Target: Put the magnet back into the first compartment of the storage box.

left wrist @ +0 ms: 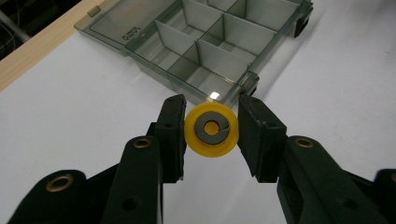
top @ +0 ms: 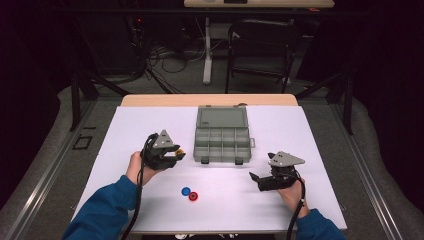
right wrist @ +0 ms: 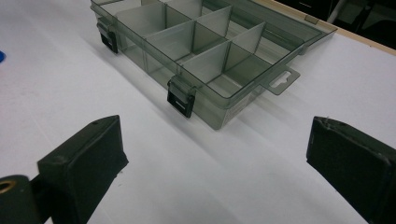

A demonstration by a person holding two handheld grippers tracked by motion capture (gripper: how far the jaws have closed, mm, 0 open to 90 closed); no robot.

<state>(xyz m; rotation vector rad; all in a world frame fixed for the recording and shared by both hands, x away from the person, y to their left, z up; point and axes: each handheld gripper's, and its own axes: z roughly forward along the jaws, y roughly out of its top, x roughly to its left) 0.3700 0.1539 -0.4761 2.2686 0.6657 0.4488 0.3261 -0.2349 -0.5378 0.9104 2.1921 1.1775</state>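
The left gripper [left wrist: 211, 130] pinches a yellow ring [left wrist: 211, 129] between its pads, carrying it toward the open organizer box [left wrist: 219, 51] just ahead, where it likely needs lowering into a compartment; the right gripper [right wrist: 215, 158] gapes empty.

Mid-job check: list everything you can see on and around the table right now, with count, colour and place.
organizer box: one, clear grey, lid open, compartments look empty, middle of the table toward the far side.
yellow disc: one, yellow with a dark ring in its centre, between the left gripper's jaws, near the box's front left corner.
blue disc: one, blue, on the table near the front edge.
red disc: one, red, touching the blue disc on its right.
table: one, white top with a wooden far edge.
chair: one, black, on the floor beyond the table.
left gripper: black, shut on the yellow disc.
right gripper: black, open, nothing between the jaws, above the table right of the box.
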